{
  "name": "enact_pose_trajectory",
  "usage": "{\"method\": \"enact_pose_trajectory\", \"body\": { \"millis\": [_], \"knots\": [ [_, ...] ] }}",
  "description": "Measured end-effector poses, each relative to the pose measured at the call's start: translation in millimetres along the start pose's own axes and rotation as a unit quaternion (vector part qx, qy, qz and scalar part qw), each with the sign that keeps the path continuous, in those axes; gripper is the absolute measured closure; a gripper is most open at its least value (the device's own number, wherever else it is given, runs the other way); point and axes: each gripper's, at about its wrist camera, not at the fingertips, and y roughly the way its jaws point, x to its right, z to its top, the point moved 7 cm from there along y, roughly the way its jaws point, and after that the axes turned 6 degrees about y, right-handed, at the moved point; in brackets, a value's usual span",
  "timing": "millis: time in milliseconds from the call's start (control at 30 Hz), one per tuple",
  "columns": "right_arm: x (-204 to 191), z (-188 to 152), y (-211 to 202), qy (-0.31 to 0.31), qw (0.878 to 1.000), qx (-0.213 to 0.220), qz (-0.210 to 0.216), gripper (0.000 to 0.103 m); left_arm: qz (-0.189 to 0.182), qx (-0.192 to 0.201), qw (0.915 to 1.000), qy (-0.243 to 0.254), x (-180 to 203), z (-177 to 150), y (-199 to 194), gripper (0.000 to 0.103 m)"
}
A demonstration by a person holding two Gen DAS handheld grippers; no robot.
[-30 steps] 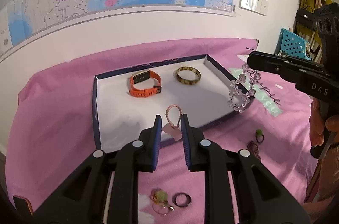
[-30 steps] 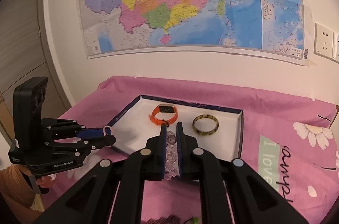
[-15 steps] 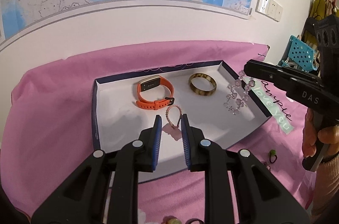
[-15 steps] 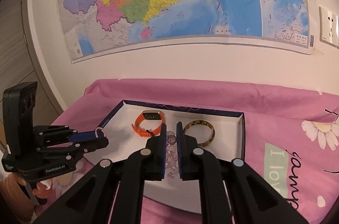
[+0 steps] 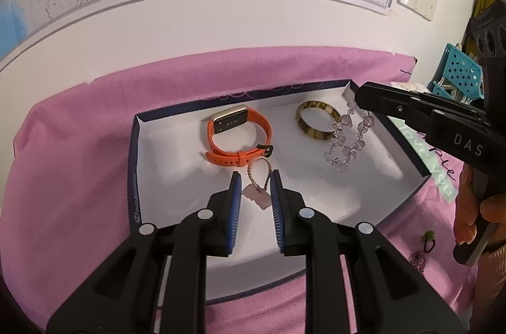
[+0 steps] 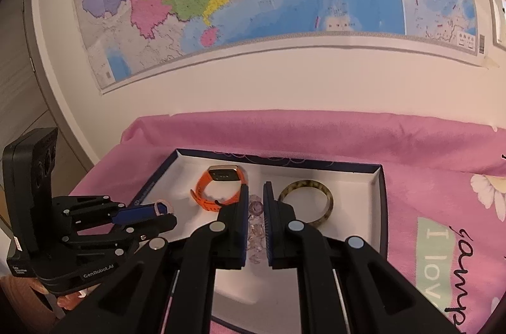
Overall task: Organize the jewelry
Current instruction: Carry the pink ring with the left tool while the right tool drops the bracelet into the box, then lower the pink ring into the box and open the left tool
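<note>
A shallow white tray with a navy rim [image 5: 134,176] sits on pink cloth [image 5: 69,176]. The right gripper [image 6: 253,195], clenched on a clear lilac bead bracelet [image 5: 348,141], dangles it beside a tortoiseshell bangle [image 5: 319,124]; released there, the two may tangle. The left gripper [image 5: 255,180] pinches a thin pink charm bracelet [image 5: 257,176] over the tray, near an orange watch [image 5: 237,138].

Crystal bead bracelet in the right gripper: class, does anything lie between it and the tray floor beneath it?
Nothing visible. The crystal bead bracelet hangs from the right gripper over bare white tray floor; the tortoiseshell bangle lies just beside it, the orange watch farther left.
</note>
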Motion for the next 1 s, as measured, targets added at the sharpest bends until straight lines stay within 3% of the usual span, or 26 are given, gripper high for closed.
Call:
{"method": "enact_pose_trajectory", "body": {
  "millis": [633, 867, 1000],
  "knots": [
    [35, -17, 28, 0.022, 0.998, -0.042, -0.049, 0.095, -0.004, -0.062, 0.998, -0.007, -6, -10, 40, 0.084],
    [42, -19, 28, 0.024, 0.997, -0.049, -0.058, 0.093, 0.003, -0.065, 0.9979, -0.006, -7, -5, 45, 0.083],
    [46, -22, 27, 0.027, 0.996, -0.05, -0.066, 0.091, 0.007, -0.061, 0.9981, -0.006, -5, -2, 46, 0.074]
  ]
}}
